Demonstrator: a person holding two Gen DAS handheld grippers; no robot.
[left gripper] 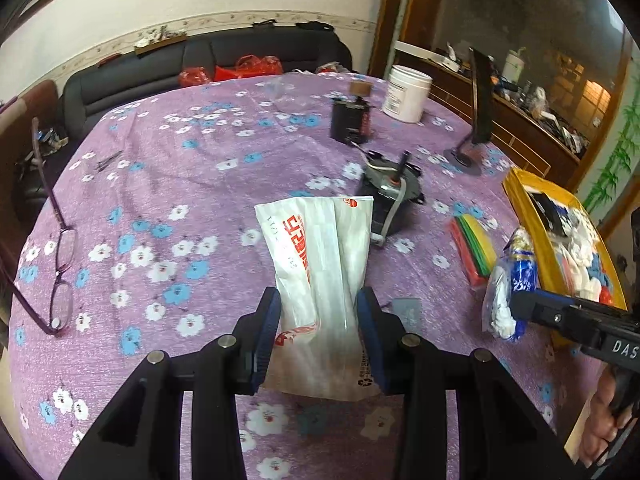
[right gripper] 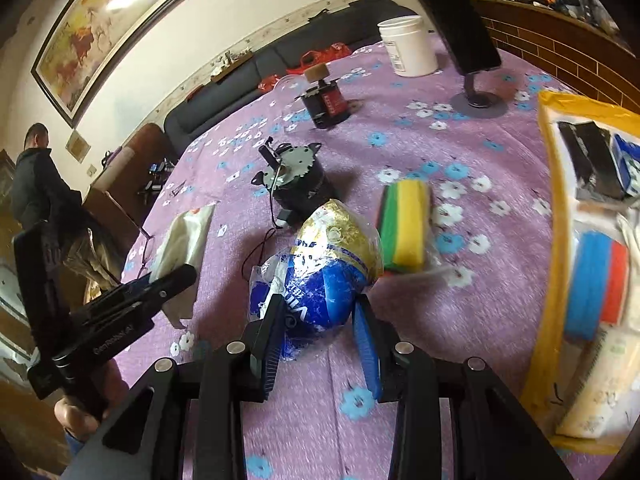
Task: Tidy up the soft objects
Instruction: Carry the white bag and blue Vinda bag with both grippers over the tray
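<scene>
My left gripper point(left gripper: 319, 300) is shut on a white tissue packet with red print point(left gripper: 320, 236), its blue pads pressing both sides of the packet's near half. The same packet point(right gripper: 184, 236) shows at the left of the right wrist view, with the left gripper point(right gripper: 180, 276) clamped on it. My right gripper point(right gripper: 319, 304) is shut on the near end of a blue and gold plastic bag of white soft stuff point(right gripper: 332, 256). Seen from the left wrist, that bag point(left gripper: 516, 264) stands next to the yellow tray, with the right gripper point(left gripper: 520, 300) on it.
A yellow tray point(right gripper: 548, 152) at the right holds soft items. A striped sponge stack point(right gripper: 404, 228), a motor point(right gripper: 296, 176), a small black device point(left gripper: 350, 120), a white jar point(left gripper: 406, 94), a black stand point(left gripper: 480, 100) and glasses point(left gripper: 60, 264) lie on the purple flowered cloth. A person point(right gripper: 36, 176) stands far left.
</scene>
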